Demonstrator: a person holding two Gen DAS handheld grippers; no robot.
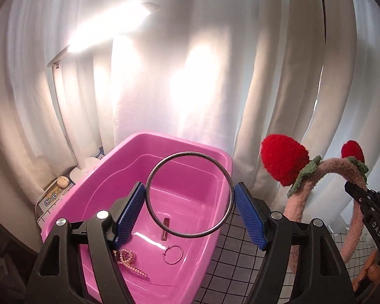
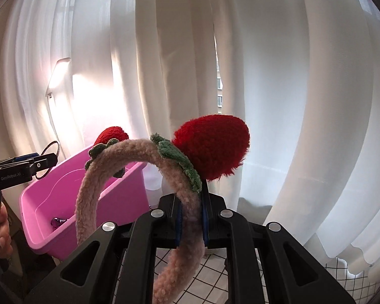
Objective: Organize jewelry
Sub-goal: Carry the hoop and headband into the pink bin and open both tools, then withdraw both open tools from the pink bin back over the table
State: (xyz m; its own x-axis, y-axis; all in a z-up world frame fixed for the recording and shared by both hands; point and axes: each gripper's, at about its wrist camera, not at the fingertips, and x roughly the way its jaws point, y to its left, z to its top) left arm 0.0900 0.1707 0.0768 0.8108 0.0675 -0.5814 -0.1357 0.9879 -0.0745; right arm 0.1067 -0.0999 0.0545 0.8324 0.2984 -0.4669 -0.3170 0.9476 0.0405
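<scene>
My left gripper (image 1: 190, 200) holds a large silver bangle (image 1: 153, 174) between its blue pads, above the pink plastic bin (image 1: 190, 141). In the bin lie a pearl bracelet (image 1: 130, 261), a thin pink hoop (image 1: 173, 254) and a small dark bar (image 1: 165, 228). My right gripper (image 2: 191, 211) is shut on a fluffy pink headband (image 2: 88, 190) with two red strawberry pom-poms (image 2: 212, 144), held up to the right of the bin. The headband also shows in the left wrist view (image 1: 326, 169). The bin (image 2: 93, 192) and the left gripper (image 2: 41, 162) with the bangle show in the right wrist view.
White curtains (image 1: 278, 76) hang close behind the bin. A white cloth with a black grid (image 1: 230, 261) covers the table. Boxes and a small round object (image 1: 62, 182) sit left of the bin. A lit lamp (image 2: 60, 76) stands at the left.
</scene>
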